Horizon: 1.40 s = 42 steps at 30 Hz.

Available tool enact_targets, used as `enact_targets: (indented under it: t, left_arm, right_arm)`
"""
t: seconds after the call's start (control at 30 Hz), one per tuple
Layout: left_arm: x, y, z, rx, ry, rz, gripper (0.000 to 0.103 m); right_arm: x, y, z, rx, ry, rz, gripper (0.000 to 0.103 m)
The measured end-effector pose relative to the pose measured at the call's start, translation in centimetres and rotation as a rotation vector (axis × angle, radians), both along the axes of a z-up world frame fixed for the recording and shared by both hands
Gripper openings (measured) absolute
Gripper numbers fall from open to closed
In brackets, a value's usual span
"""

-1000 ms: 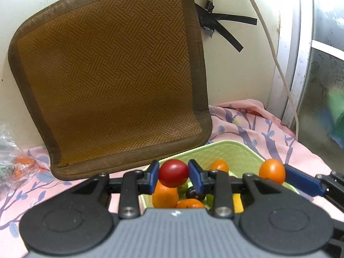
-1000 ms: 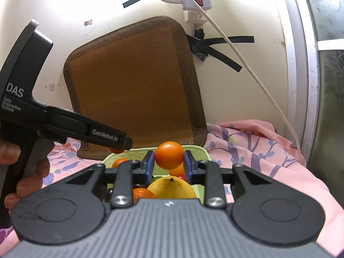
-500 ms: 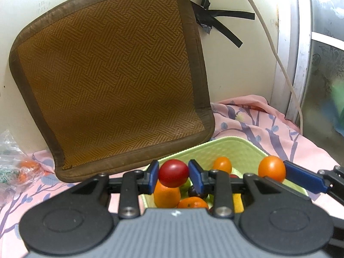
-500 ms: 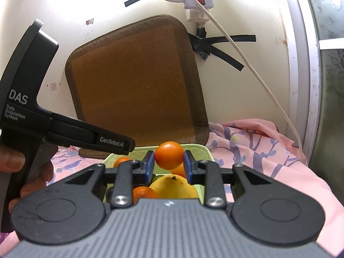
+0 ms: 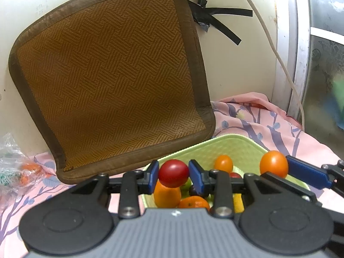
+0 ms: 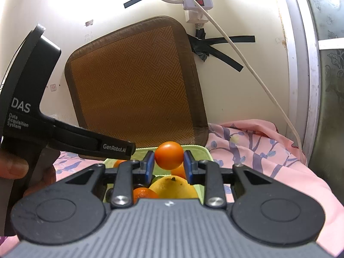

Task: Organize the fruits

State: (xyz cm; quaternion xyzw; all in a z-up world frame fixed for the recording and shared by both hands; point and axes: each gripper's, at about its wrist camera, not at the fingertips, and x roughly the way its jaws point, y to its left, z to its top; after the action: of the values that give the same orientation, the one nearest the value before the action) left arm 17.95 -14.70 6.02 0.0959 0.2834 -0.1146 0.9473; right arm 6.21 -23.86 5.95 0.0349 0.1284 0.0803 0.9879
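My left gripper (image 5: pixel 173 174) is shut on a red tomato (image 5: pixel 173 173) and holds it above the near left corner of a light green basket (image 5: pixel 240 145). My right gripper (image 6: pixel 169 160) is shut on a small orange tomato (image 6: pixel 169 155) above the same basket (image 6: pixel 197 148); that tomato also shows in the left wrist view (image 5: pixel 273 163), between blue fingers (image 5: pixel 305 173). The basket holds several fruits: oranges (image 5: pixel 167 194), a small orange tomato (image 5: pixel 223 163), a yellow lemon (image 6: pixel 173 187) and dark fruits. The left gripper's black body (image 6: pixel 64 137) crosses the right wrist view.
A brown woven cushion (image 5: pixel 107 86) leans on the wall behind the basket. A pink floral cloth (image 5: pixel 268 124) covers the surface. A clear plastic bag (image 5: pixel 15 163) with fruit lies at the left. A power strip (image 6: pixel 196 2) and cable (image 6: pixel 258 79) hang on the wall.
Both grippers have risen a little with their fruits still held; the basket and cushion sit slightly lower in both views. Both grips are unchanged.
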Motion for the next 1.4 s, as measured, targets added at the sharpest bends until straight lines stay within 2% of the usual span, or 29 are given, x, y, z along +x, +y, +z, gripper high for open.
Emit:
enact_targets:
  t: [0.33,0.4,0.47,0.57,0.8,0.93,1.13,1.4]
  left_arm:
    - [-0.2,-0.1,-0.1,0.020,-0.015,0.000,0.032]
    - [-0.2,-0.2,-0.2,0.030,-0.023,0.005,0.035]
    - [-0.2,-0.3,-0.1,0.039,-0.034,0.010,0.046]
    - [-0.2,-0.2,0.0,0.047,-0.047,0.018,0.049]
    - [-0.7,0.3,0.1,0.043,-0.050,0.043,0.051]
    - [-1.8,1.1,0.1,0.026,-0.052,0.067,0.056]
    - [-4.6,2.5,-0.6,0.000,-0.030,0.095,0.056]
    - [-8.9,3.4,-1.9,-0.001,-0.008,0.074,0.060]
  right_arm:
    - [-0.1,0.2,0.2,-0.002,-0.002,0.013,0.032]
    - [0.0,0.4,0.1,-0.012,0.005,0.019,0.033]
    - [0.0,0.7,0.0,-0.023,0.010,0.026,0.033]
    - [-0.1,1.0,0.0,-0.048,-0.006,0.009,0.044]
    - [-0.3,0.6,0.1,-0.023,-0.027,-0.008,0.045]
    - [-0.3,0.4,0.1,-0.004,-0.038,-0.029,0.045]
    - [-0.5,0.0,-0.1,0.034,-0.036,-0.063,0.045]
    - [-2.0,0.5,-0.1,0.087,-0.026,-0.094,0.045]
